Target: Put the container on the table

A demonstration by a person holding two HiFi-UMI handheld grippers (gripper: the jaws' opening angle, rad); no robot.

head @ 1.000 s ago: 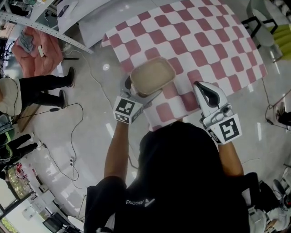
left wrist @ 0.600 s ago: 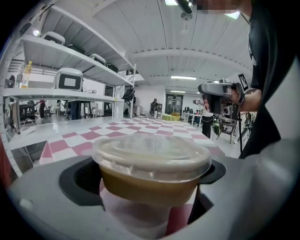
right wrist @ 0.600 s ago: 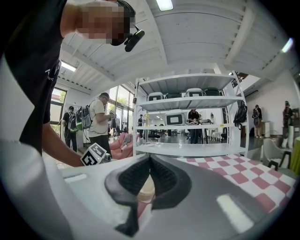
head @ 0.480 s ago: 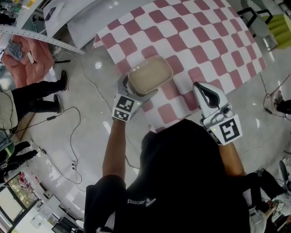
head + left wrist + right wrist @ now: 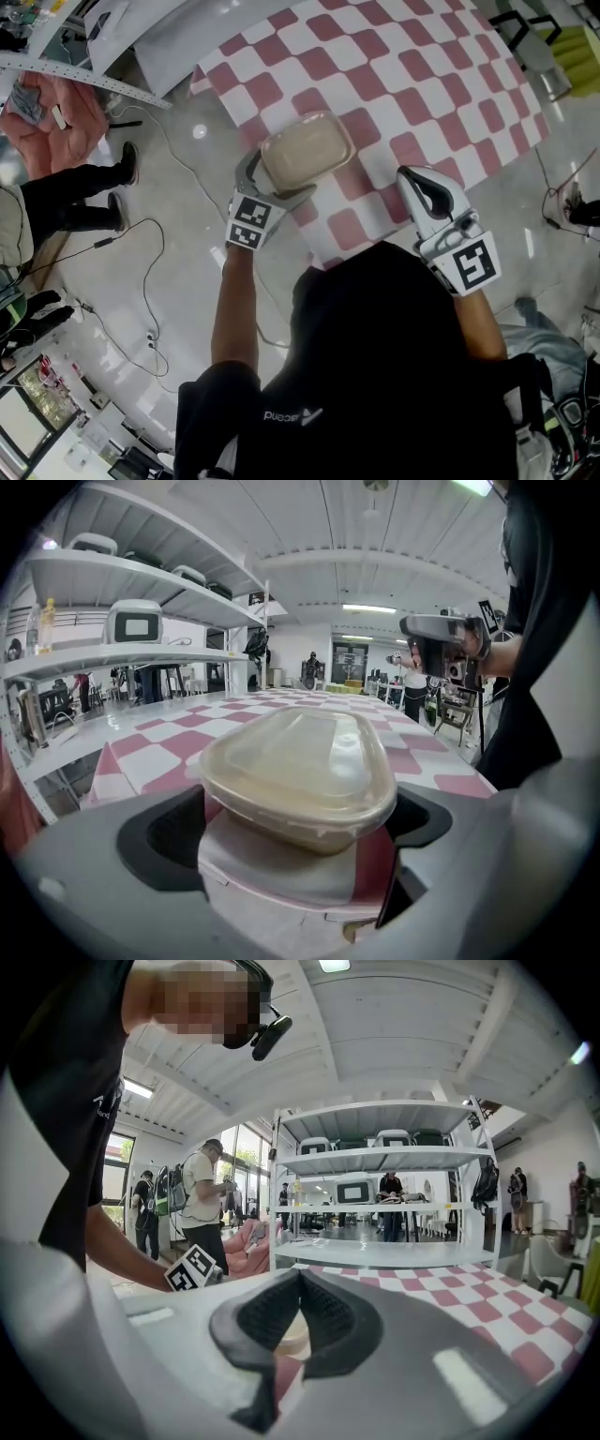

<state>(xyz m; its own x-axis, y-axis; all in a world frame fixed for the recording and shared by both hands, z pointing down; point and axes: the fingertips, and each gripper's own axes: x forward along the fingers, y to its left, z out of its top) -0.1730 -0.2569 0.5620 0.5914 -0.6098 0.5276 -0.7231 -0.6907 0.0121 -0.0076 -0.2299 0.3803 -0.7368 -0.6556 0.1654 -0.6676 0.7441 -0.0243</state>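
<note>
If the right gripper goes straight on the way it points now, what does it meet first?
Probably nothing close: the right gripper, jaws shut, points over the checkered tablecloth toward the white shelf rack beyond. The container lies left of that line.

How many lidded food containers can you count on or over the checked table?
1. The container is gripped between the jaws of the left hand-held gripper, over the near left corner of the checked table. No other shows on it.

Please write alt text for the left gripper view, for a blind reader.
The left tongs hold a lidded beige container at the near edge of a table covered in pink-and-white checks.
</note>
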